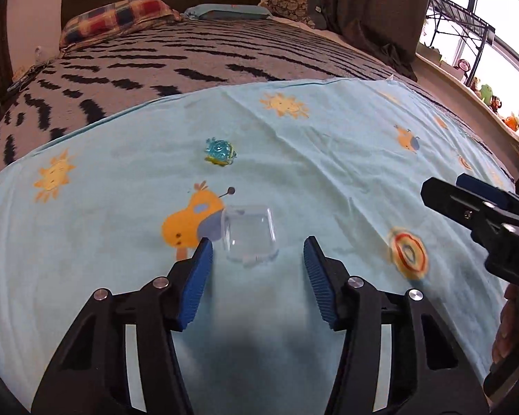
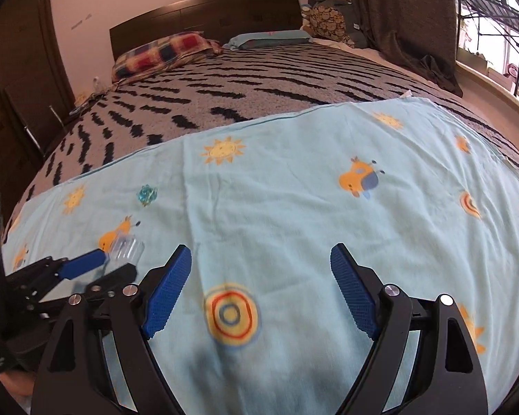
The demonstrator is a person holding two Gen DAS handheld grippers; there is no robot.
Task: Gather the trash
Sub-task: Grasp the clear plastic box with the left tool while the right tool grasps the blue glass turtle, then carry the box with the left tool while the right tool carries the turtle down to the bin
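Clear plastic is hard to grip: the small transparent cup [image 1: 251, 237] lies on its side on the light blue sheet [image 1: 328, 159] between the pads of the left claw [image 1: 257, 254], which do not touch it, so it may roll or squirt away when they close. Further right, the right claw [image 2: 261, 259] hangs released and holds nothing; the blue wrapper [image 1: 219, 152] waits farther up the bed.

One clear plastic cup [image 1: 249, 237], one blue crumpled wrapper [image 1: 219, 152], one light blue printed sheet [image 1: 328, 159], two pillows, one bed [image 1: 176, 58], two grippers with two blue fingers each.
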